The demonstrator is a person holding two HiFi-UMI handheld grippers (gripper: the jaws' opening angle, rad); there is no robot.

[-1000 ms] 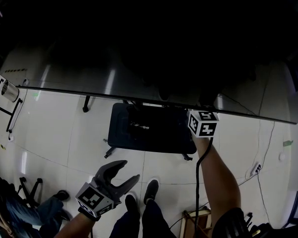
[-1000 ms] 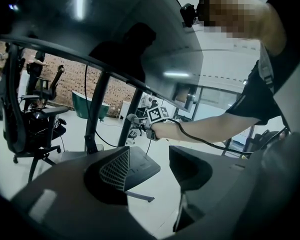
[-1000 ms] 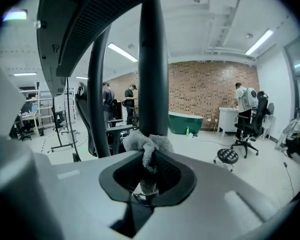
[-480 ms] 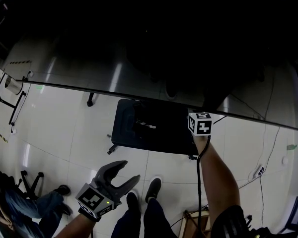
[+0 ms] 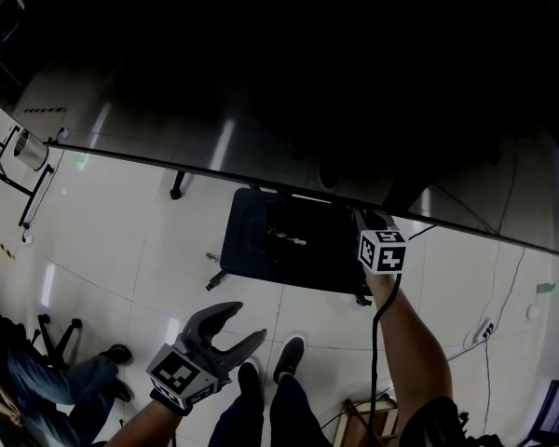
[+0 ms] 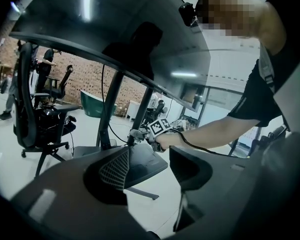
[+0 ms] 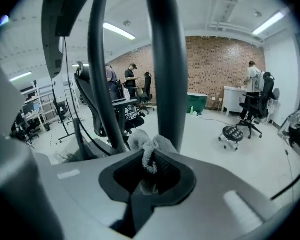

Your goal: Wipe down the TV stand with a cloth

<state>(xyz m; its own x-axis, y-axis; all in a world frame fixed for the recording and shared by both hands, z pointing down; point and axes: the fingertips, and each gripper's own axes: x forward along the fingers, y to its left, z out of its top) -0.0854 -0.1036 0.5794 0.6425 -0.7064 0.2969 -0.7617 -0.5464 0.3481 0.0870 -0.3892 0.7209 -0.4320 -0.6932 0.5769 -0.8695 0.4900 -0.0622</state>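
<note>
Cloth point(image 7: 163, 143), a pale grey wad, is pinched between the closed fingers of the right gripper point(image 7: 150, 160) and pressed against the upright pole point(image 7: 166, 59) of the TV stand, just above the stand's dark base plate point(image 5: 279, 245). Seen from the head view, the base plate lies on the white floor point(image 5: 121, 240) beneath the edge of the large dark screen point(image 5: 289, 91), and the right gripper's marker cube sits at the plate's right edge. One second earlier the cube stood nearer the plate's far right corner; it now lies further toward the near side of that edge. The left gripper point(image 5: 245, 322) hangs on the near side of the base plate, well apart from it, as before, with its fingers spread wide and nothing between them.
</note>
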